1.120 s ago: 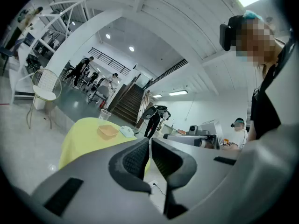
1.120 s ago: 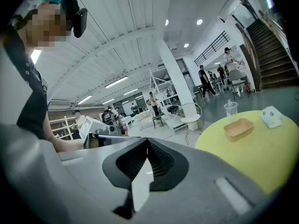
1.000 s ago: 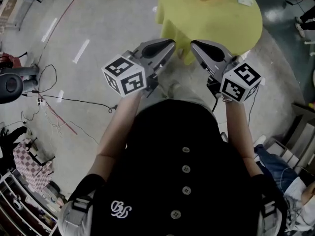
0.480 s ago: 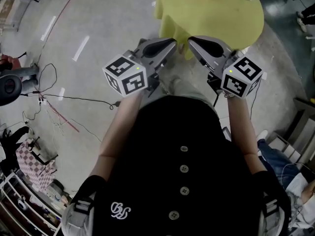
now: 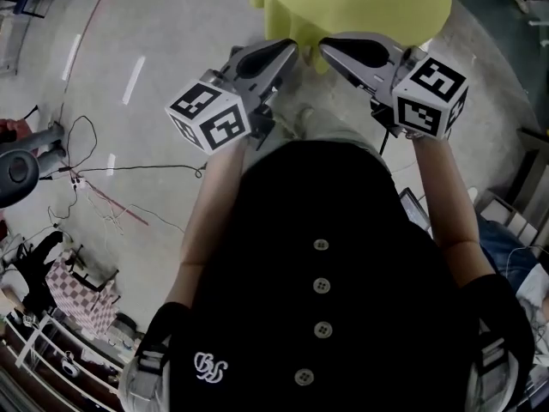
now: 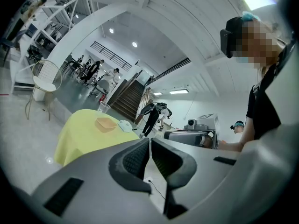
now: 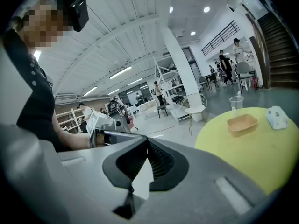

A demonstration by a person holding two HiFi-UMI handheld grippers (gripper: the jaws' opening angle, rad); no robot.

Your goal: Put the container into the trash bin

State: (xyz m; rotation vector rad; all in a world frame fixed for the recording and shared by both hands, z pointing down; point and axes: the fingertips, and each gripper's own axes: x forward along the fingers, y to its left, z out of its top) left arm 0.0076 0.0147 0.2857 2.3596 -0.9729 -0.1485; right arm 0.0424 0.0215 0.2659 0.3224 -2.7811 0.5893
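Note:
The container, a shallow tan tray [image 6: 106,123] [image 7: 242,124], lies on a round table under a yellow cloth [image 5: 360,3] [image 6: 84,132] [image 7: 261,157], some way ahead of both grippers. The head view cuts it off. My left gripper [image 5: 290,51] [image 6: 150,141] is shut with nothing in it and points at the table's near edge. My right gripper [image 5: 328,48] [image 7: 147,143] is shut and empty too, close beside the left, tips almost meeting. No trash bin shows in any view.
A clear plastic cup [image 6: 103,108] [image 7: 236,102] and a small white object [image 6: 125,125] [image 7: 277,116] share the table with the tray. A white chair [image 6: 44,76] [image 7: 196,101] stands behind it. Cables [image 5: 103,178] trail over the floor at left. People stand in the background.
In the head view the table has slid up toward the top edge and the tray has left the picture. Both grippers sit higher in the frame and closer together, still shut.

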